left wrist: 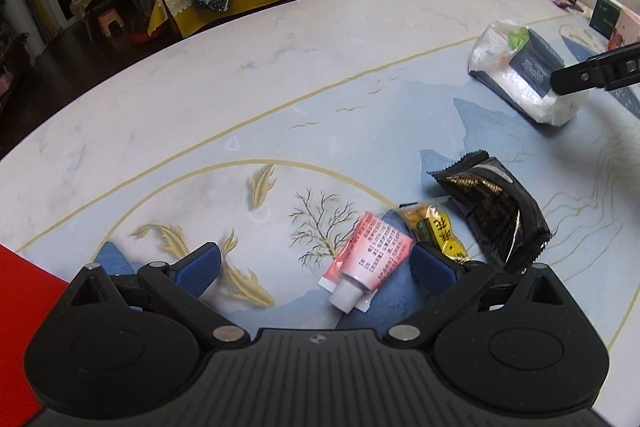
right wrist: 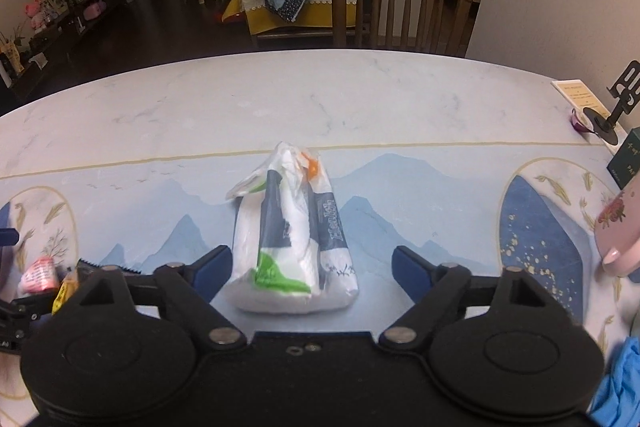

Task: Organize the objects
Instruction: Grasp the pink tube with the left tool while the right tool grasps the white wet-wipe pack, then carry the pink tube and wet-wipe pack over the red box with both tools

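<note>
The left claw stands wide, its blue bumpy pads on either side of a small pink tube with a white cap. The pads do not touch the tube, which lies flat on the table. Just beside the tube lies a little yellow snack packet, and next to that a shiny black crinkly bag.

The right claw is wide too, with a soft white tissue pack standing between its pads. The left pad is just beside the pack; the right pad is apart from it. The table is smooth, with painted blue hills and gold feathers. A wooden chair stands behind it.
</note>
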### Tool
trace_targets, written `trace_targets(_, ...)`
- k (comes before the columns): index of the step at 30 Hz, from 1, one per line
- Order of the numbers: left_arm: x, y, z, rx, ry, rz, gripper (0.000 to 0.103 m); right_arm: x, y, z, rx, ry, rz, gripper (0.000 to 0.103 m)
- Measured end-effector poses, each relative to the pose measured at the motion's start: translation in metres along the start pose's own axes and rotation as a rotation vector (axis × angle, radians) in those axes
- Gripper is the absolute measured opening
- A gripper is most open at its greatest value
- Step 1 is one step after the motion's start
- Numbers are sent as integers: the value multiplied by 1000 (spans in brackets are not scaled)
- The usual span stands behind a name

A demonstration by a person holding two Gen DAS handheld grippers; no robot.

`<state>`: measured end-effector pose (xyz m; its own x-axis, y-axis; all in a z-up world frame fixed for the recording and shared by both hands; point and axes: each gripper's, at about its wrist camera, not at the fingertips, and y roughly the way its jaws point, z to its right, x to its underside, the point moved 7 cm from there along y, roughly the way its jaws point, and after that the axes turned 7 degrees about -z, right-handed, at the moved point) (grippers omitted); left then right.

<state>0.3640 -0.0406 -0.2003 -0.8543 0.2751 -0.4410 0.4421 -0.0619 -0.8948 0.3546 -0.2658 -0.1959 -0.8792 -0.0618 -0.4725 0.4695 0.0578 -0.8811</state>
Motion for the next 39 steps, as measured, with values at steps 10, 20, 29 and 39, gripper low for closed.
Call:
trace_targets(10,-4,-3,9,83,17,16,77,-3,21,-7,14,1,-27,62)
trace_targets(20,-9,-6,19,106,89,28,31,2,4,-9,9,21,6,28)
trace_targets(29,-4,-18,22,94,69,24,29,20,-20,-12,-34,56,14,22)
trace_targets(39,21,-47,14,109,-58,8,29,51,-69,-37,-98,42,24,22)
